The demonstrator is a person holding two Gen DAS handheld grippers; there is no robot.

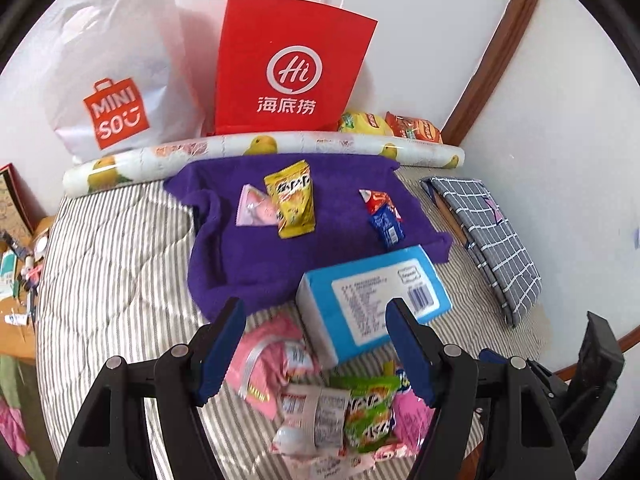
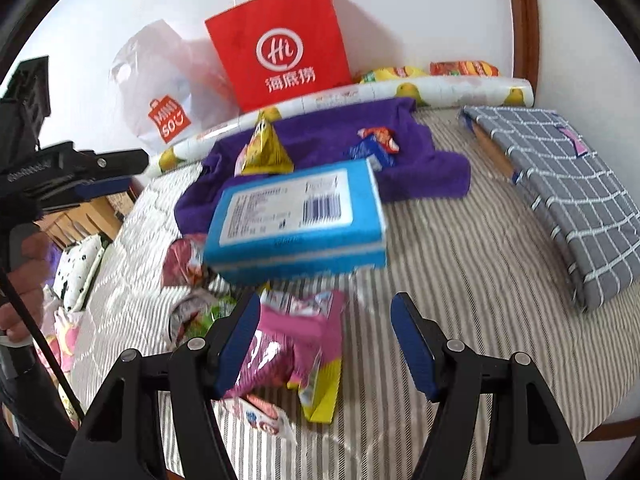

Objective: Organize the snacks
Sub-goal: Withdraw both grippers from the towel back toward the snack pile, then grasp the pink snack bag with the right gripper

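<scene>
A pile of snack packets lies on the striped bedcover: a pink packet (image 1: 272, 360), a green packet (image 1: 372, 412) and a white-wrapped one (image 1: 316, 412). My left gripper (image 1: 316, 308) hovers open over this pile, holding nothing. A blue box (image 1: 372, 296) rests just beyond it at the edge of a purple towel (image 1: 224, 248). The towel carries a yellow packet (image 1: 292, 204), a pale pink packet (image 1: 254, 208) and small red and blue packets (image 1: 384, 216). My right gripper (image 2: 326, 304) is open above a magenta packet (image 2: 296, 340), in front of the blue box (image 2: 296, 220). The left gripper (image 2: 120, 174) shows at the left of the right wrist view.
A red paper bag (image 1: 292, 68) and a white plastic bag (image 1: 116, 80) lean on the wall behind a lemon-patterned roll (image 1: 256, 148). Two noodle packets (image 1: 392, 124) lie behind the roll. A grey checked cushion (image 2: 560, 192) is at the right. A cluttered desk (image 1: 20, 264) sits left.
</scene>
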